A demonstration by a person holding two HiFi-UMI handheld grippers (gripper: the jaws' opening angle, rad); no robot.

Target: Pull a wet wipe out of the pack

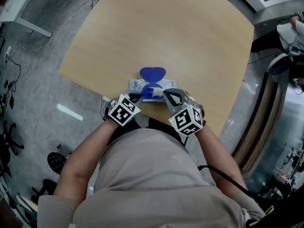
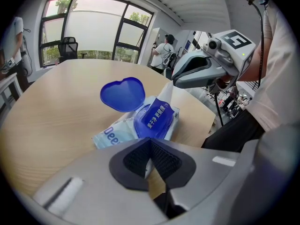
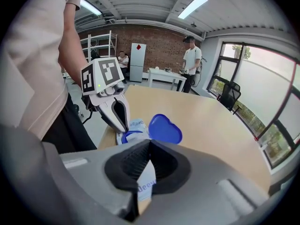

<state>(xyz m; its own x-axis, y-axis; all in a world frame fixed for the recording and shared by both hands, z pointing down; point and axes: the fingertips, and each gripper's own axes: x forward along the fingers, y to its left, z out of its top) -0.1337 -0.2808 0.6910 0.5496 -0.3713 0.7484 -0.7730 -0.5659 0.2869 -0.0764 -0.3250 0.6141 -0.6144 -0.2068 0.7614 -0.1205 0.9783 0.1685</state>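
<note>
Lid (image 2: 123, 93) open. Right claw (image 2: 174, 82) grasps the wet wipe (image 2: 166, 93), only partly drawn out. Left claw (image 3: 125, 129), clenched, bears on the pack (image 2: 111, 136) beneath it.

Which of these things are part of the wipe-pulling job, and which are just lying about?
Job: wipe pack, its open blue lid, the wet wipe pinched by the right gripper, the left gripper shut on the pack's edge, the table.
Lying about: office chair, floor cable, white cabinet.
</note>
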